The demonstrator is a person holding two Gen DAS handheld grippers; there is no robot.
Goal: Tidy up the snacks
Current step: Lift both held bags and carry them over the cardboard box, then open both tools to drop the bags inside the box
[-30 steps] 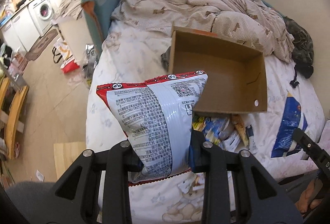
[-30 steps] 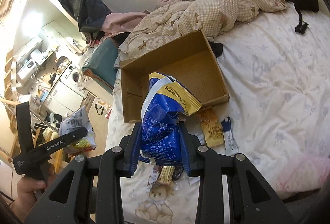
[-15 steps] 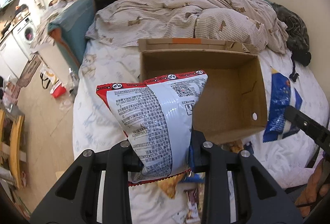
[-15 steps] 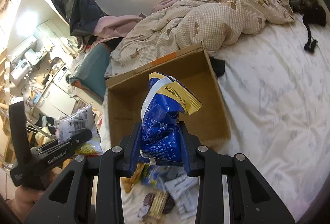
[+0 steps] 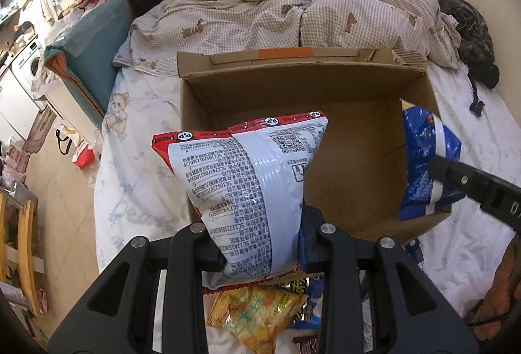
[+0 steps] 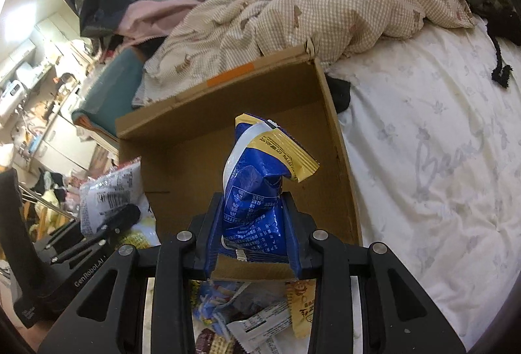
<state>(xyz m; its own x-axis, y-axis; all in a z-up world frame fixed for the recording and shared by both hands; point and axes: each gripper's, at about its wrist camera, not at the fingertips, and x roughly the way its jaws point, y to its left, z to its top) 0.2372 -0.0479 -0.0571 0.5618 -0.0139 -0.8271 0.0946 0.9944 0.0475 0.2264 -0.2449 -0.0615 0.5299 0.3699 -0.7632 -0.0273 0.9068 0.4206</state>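
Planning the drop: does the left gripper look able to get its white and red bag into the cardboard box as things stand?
Probably yes. The left gripper holds the white and red bag at the cardboard box, whose open top and bare floor leave the way free.

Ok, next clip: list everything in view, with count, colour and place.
white-and-red snack bag: 1, held over box's near edge
blue-and-yellow snack bag: 1, held over box
cardboard box: 1, brown, open, nothing visible inside, on bed
loose snack packets: several, mixed colours, on bed before box
checked quilt: 1, beige, behind box
bedsheet: 1, white, under everything
left tool: 1, black, shut on white-and-red bag
right tool: 1, black, shut on blue-and-yellow bag
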